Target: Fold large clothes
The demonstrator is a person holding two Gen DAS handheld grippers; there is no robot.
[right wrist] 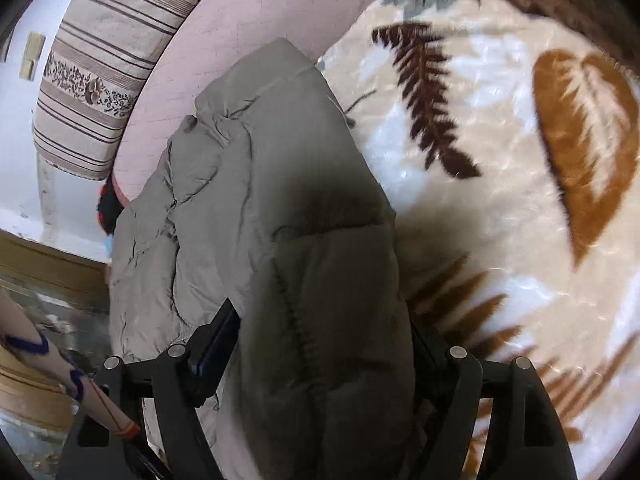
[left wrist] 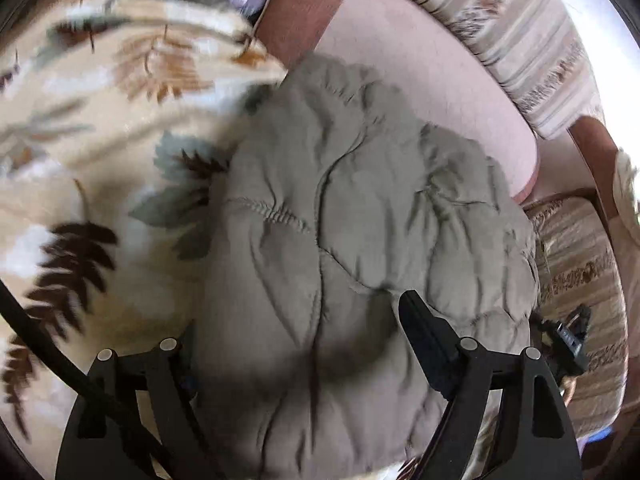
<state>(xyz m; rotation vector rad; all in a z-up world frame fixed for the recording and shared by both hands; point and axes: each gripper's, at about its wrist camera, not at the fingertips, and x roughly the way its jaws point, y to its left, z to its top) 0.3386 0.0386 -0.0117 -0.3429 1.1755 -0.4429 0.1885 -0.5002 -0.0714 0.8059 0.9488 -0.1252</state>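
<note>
A grey-green quilted jacket (left wrist: 352,208) lies bunched on the bed, half on a leaf-print blanket (left wrist: 100,128) and half on a pink sheet (left wrist: 420,64). My left gripper (left wrist: 304,344) is closed on a thick fold of the jacket; its right finger (left wrist: 424,332) shows and the left one is hidden under the cloth. In the right wrist view the jacket (right wrist: 280,184) runs away from the camera. My right gripper (right wrist: 320,344) is closed on a thick fold of it; the left finger (right wrist: 216,344) shows, the right one is mostly covered.
A striped pillow (left wrist: 520,40) lies at the head of the pink sheet and shows in the right wrist view too (right wrist: 108,64). The leaf-print blanket (right wrist: 520,160) covers the bed beside the jacket. The bed edge and floor (right wrist: 48,300) are at the lower left.
</note>
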